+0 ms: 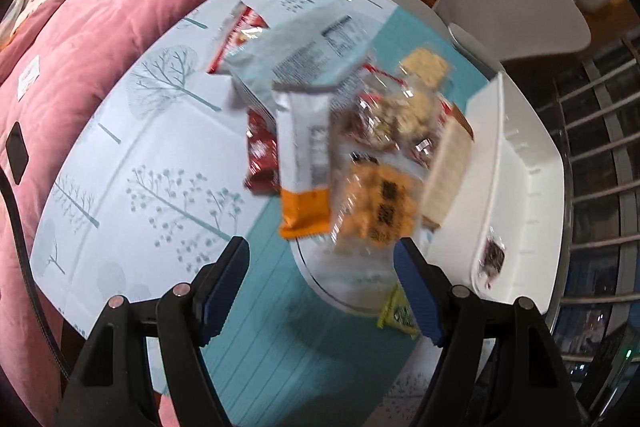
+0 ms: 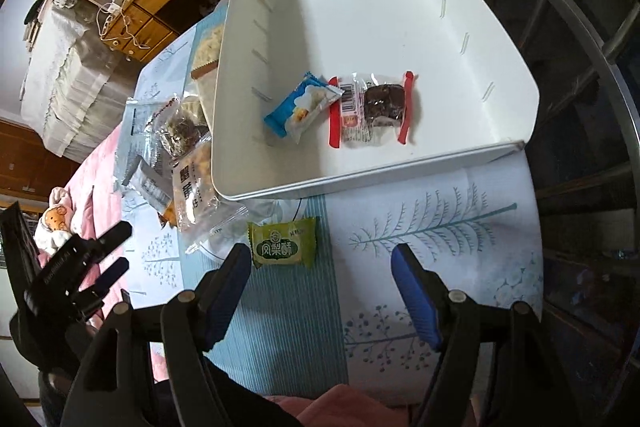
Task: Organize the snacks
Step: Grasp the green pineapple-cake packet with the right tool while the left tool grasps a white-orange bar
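Note:
A white bin (image 2: 400, 167) stands on the table and holds a blue-white snack pack (image 2: 301, 109) and a dark cake in a red-edged wrapper (image 2: 372, 109). A green pineapple-cake pack (image 2: 283, 243) lies on the table just in front of the bin. My right gripper (image 2: 322, 267) is open and empty, a little short of it. A pile of snack packs (image 1: 352, 147) lies left of the bin (image 1: 516, 195); a white-orange bar (image 1: 306, 163) and an orange cracker pack (image 1: 380, 205) are nearest. My left gripper (image 1: 320, 259) is open and empty, just short of the pile.
The table wears a tree-print cloth (image 1: 160, 131) with a teal stripe. A pink quilt (image 1: 80, 47) lies to the left, a grey chair (image 1: 516, 15) behind the table, metal railing (image 2: 580, 67) past the bin. The left gripper shows at the right view's left edge (image 2: 116, 251).

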A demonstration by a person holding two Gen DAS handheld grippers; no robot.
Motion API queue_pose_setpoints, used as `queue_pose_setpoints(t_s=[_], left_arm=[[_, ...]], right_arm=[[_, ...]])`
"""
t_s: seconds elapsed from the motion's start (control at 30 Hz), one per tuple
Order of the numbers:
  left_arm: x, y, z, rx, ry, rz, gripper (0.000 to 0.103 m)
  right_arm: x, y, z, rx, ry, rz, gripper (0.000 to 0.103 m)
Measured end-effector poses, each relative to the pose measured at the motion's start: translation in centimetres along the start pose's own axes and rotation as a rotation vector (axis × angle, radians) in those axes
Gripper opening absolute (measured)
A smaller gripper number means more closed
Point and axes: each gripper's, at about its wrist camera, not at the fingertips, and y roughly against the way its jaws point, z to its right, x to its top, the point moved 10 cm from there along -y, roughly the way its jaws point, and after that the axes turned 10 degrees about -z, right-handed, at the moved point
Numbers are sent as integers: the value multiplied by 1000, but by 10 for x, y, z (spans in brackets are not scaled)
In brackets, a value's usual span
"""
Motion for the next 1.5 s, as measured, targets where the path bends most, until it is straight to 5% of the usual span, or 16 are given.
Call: queue_pose_setpoints(t_s=[0.33, 0.9, 1.17, 1.5], left_arm=[[39, -25, -11, -13, -29, -12, 73], [71, -70, -7, 51, -172, -102, 70], [77, -82, 0, 61, -218, -132, 45], [76, -85, 6, 36, -234, -137, 40]], right_arm=[[-7, -35, -28, -34, 29, 15, 77], [-15, -90, -51, -231, 201, 125, 79], [-15, -106, -45, -264, 192, 120, 79], [-15, -111, -44, -281, 217, 117, 75]])
